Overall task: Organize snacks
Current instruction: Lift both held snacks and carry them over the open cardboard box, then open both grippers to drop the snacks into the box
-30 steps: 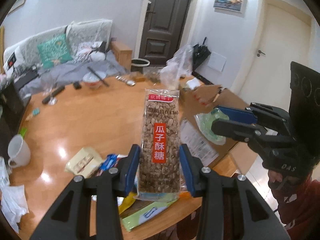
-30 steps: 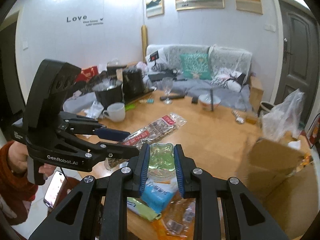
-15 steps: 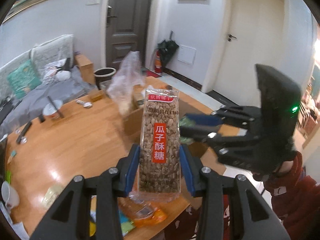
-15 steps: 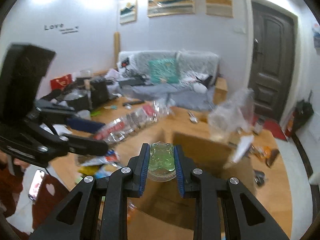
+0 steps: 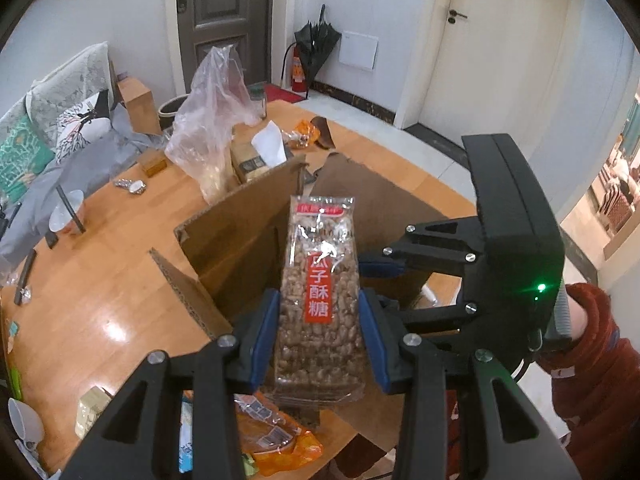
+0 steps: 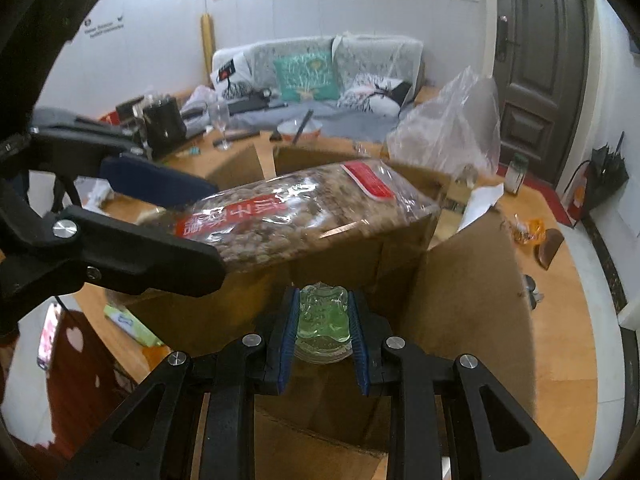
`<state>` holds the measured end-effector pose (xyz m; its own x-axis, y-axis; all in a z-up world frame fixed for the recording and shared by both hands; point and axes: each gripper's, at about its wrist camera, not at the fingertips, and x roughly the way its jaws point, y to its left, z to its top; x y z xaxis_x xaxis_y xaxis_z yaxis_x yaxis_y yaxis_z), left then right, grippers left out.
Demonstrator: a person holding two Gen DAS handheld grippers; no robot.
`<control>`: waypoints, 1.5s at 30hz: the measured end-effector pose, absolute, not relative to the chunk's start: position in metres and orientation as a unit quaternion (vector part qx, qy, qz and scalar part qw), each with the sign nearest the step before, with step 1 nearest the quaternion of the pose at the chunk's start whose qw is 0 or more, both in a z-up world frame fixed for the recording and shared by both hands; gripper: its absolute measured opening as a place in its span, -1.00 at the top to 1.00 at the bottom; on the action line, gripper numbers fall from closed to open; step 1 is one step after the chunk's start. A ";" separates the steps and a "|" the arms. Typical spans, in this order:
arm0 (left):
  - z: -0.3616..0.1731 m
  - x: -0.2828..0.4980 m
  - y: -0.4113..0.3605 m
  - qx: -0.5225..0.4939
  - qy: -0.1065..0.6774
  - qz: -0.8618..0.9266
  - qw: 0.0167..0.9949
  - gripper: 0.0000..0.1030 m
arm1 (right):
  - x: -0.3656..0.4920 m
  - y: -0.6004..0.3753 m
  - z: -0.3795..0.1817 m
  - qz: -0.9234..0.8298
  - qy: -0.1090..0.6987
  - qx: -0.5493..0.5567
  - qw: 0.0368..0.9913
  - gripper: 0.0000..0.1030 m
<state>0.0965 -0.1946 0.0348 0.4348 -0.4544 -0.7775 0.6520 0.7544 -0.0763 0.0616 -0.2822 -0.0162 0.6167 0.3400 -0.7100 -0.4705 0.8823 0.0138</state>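
My left gripper (image 5: 318,336) is shut on a long clear pack of sunflower-seed brittle (image 5: 320,296) with a red label, held over the open cardboard box (image 5: 236,240). The pack also shows in the right wrist view (image 6: 304,216), lying across the box opening. My right gripper (image 6: 323,320) is shut on a green jelly cup (image 6: 322,312), also above the box (image 6: 464,280). The right gripper shows in the left wrist view (image 5: 376,280), just right of the pack.
A clear plastic bag (image 5: 216,108) stands behind the box. Loose snack packets (image 5: 276,440) lie at the table's near edge. A bowl with chopsticks (image 5: 66,212), a white cup (image 5: 24,420) and a wine glass (image 6: 223,120) stand on the wooden table (image 5: 100,300).
Both grippers have swung right from the snack pile to above the open cardboard box, each still holding its snack. The two grippers are now closer together.
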 end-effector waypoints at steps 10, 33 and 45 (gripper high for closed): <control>0.018 0.108 -0.195 0.128 0.434 -0.327 0.830 0.27 | 0.072 -0.279 -0.031 0.217 0.406 -0.099 0.882 0.61; 0.011 0.113 -0.201 0.140 0.445 -0.318 0.825 0.24 | 0.065 -0.279 -0.026 0.221 0.413 -0.098 0.878 0.60; 0.022 0.114 -0.201 0.134 0.431 -0.314 0.835 -0.02 | 0.058 -0.283 -0.017 0.215 0.405 -0.094 0.884 0.47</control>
